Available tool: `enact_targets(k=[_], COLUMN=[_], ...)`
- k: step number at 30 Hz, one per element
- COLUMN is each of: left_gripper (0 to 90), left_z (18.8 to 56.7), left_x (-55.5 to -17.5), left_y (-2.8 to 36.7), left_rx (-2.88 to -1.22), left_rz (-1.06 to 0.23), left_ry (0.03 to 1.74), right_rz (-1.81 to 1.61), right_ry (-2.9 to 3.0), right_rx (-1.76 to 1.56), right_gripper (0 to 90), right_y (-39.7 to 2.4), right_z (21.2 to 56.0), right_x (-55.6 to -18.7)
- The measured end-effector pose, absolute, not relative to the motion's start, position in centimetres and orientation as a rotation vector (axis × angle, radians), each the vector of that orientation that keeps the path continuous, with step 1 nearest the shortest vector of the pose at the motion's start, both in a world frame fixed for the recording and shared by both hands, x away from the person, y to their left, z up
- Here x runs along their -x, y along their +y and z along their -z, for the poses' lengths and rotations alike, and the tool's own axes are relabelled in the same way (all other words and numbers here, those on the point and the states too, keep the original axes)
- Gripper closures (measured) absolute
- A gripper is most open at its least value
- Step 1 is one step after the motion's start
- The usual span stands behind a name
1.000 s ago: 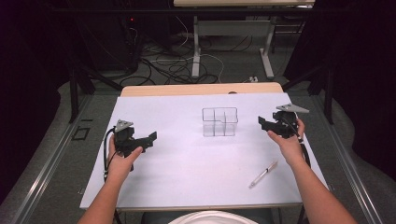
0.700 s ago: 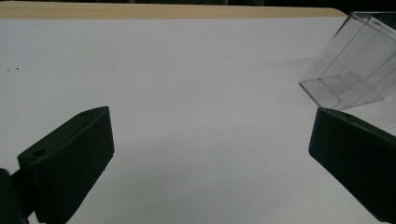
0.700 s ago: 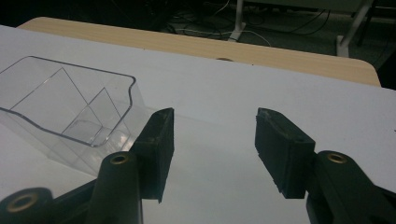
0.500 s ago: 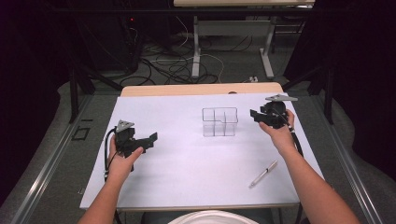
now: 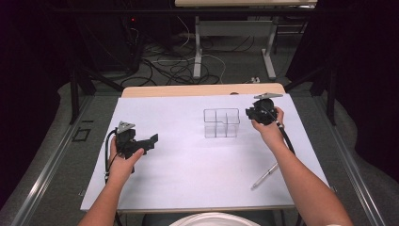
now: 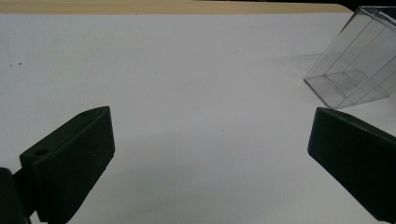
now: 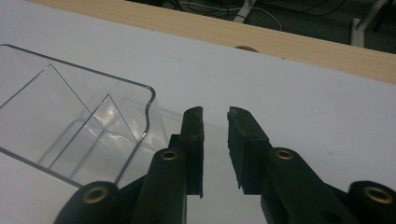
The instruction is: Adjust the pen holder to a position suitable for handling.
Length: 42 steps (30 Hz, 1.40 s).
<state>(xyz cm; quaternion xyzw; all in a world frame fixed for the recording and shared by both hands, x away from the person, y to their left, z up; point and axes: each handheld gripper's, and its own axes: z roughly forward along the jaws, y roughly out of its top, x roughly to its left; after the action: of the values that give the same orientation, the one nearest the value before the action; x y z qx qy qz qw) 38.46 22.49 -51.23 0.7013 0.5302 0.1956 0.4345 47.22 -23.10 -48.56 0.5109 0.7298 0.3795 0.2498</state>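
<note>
Clear divided box [image 5: 221, 123], just left of right gripper [image 5: 251, 113], jaws narrowing, nothing between

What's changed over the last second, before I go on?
The right gripper moved away from the person and closer to the clear organizer; its jaws have just been closing, a narrow gap left, nothing between them. The left gripper, organizer and pen stayed put.

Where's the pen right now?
In the high view the pen lies on the white sheet's near right part, beside the person's right forearm.
</note>
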Motion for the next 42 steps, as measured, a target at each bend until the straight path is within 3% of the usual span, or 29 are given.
enact_targets(k=[12,42], left_gripper=[0.9,0.9], left_z=[51.3,51.6], left_x=[-38.6,-38.8], left_y=[22.5,22.5], left_rx=[-1.754,-1.77], left_rz=[-0.486,-0.475], left_ry=[1.32,1.326], right_rz=[-1.023,-1.069], right_ry=[2.011,2.071], right_rx=[-1.42,-1.388], right_gripper=[88.5,90.0], right_y=[-21.9,-18.9], right_z=[50.0,51.0], right_x=[-48.2,-47.9])
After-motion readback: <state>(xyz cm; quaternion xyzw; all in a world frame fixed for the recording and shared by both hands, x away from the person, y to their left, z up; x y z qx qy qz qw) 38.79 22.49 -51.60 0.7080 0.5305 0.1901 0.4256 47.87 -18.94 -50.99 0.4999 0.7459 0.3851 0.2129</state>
